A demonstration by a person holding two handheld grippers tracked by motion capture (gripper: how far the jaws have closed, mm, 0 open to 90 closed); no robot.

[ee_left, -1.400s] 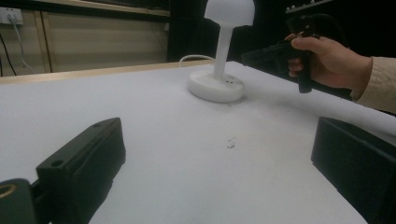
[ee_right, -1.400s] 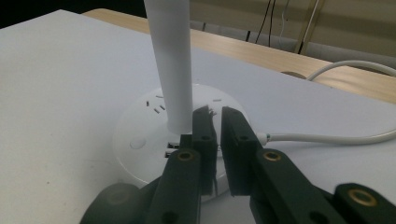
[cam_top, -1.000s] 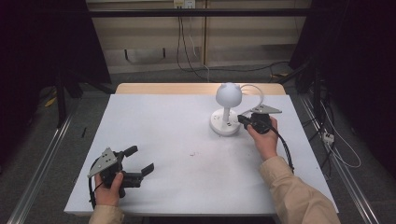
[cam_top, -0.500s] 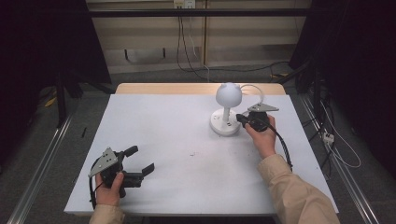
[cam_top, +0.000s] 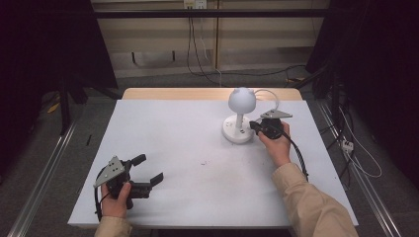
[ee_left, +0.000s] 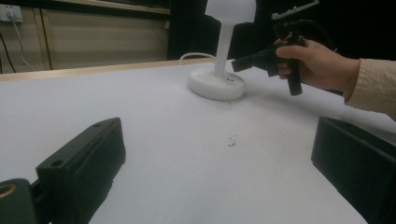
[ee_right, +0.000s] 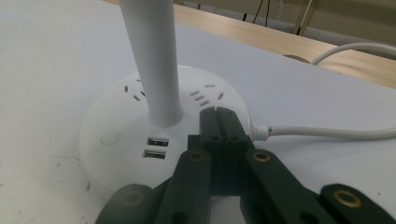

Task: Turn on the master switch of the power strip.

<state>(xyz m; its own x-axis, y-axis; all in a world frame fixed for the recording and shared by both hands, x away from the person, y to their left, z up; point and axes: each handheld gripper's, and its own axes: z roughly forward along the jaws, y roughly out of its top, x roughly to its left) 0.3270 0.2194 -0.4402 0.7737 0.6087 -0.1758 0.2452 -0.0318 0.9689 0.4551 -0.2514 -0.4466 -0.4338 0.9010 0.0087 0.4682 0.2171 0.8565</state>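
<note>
A white desk lamp stands at the table's back right, with a round head point(cam_top: 242, 101), a thin stem point(ee_right: 152, 60) and a flat round base point(cam_top: 237, 133). The base point(ee_right: 116, 140) has two USB ports point(ee_right: 156, 148), small slots and a round button. My right gripper point(cam_top: 253, 126) is shut, with nothing between its jaws. Its closed tips point(ee_right: 216, 114) lie over the right rim of the base, beside the stem; I cannot tell whether they touch it. My left gripper point(cam_top: 148, 170) rests open near the front left corner, and its view takes in the lamp base point(ee_left: 216, 85) and the right gripper point(ee_left: 240, 63).
The lamp's white cable point(ee_right: 327, 133) leaves the base to the right and loops behind it point(cam_top: 269, 96). The white table top point(cam_top: 188, 148) has a small speck point(cam_top: 203, 163) in the middle. A wooden strip point(cam_top: 173, 94) runs along the far edge.
My right gripper has edged slightly left toward the lamp base. The left gripper has stayed where it was.
</note>
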